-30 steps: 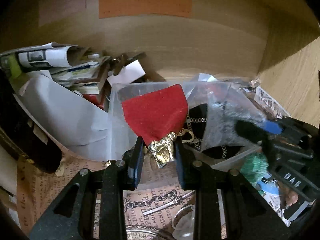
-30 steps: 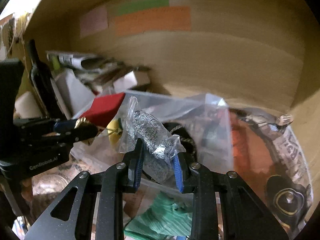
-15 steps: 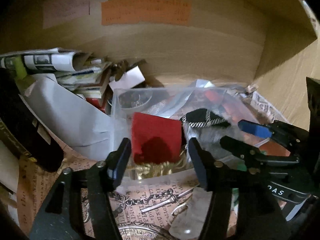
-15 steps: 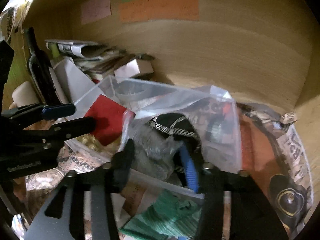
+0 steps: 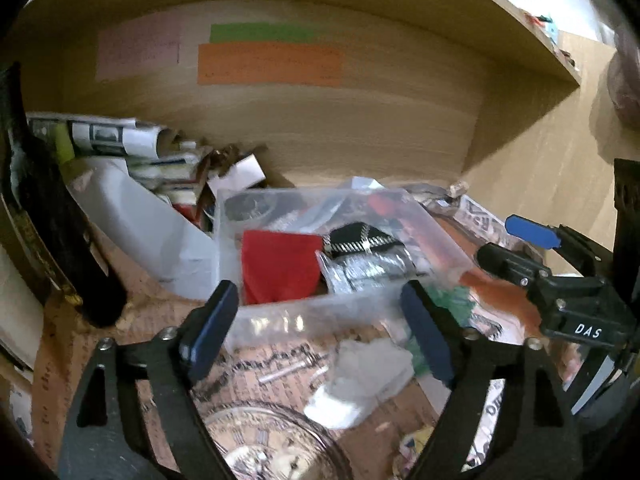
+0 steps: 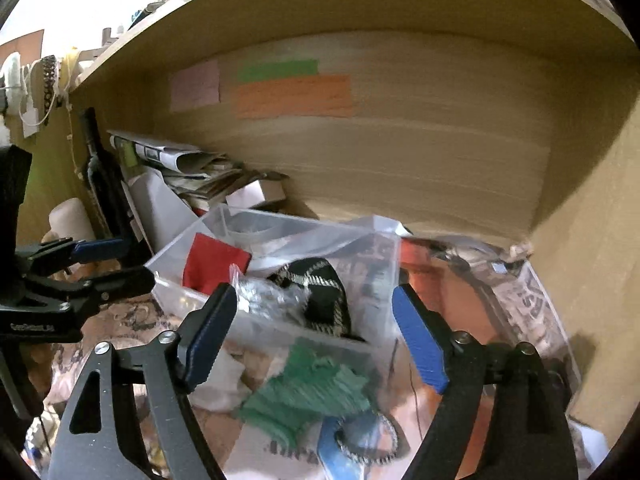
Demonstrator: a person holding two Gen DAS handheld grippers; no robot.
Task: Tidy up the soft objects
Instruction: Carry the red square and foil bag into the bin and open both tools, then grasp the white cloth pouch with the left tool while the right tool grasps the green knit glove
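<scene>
A clear plastic bin (image 5: 304,316) (image 6: 276,330) stands on the shelf floor. Inside lie a red velvet pouch (image 5: 280,264) (image 6: 214,262), a silver bagged item (image 5: 368,272) (image 6: 268,294) and a black pouch with a chain (image 5: 360,236) (image 6: 324,300). My left gripper (image 5: 320,320) is open and empty, just in front of the bin. My right gripper (image 6: 312,328) is open and empty, over the bin's near wall; it also shows at the right in the left wrist view (image 5: 520,248). A green knitted piece (image 6: 312,396) lies in front of the bin.
A dark bottle (image 5: 52,232) (image 6: 104,188) stands at left. Rolled newspapers and boxes (image 5: 132,148) pile behind it. A white soft wad (image 5: 360,380) and a glass dish (image 5: 272,444) lie near. A blue beaded item (image 6: 352,444) lies at front. Wooden walls enclose back and right.
Both grippers opened, dropping the red pouch and the silver bagged item into the bin, then pulled back and up. The jaws are wider now than half a second ago.
</scene>
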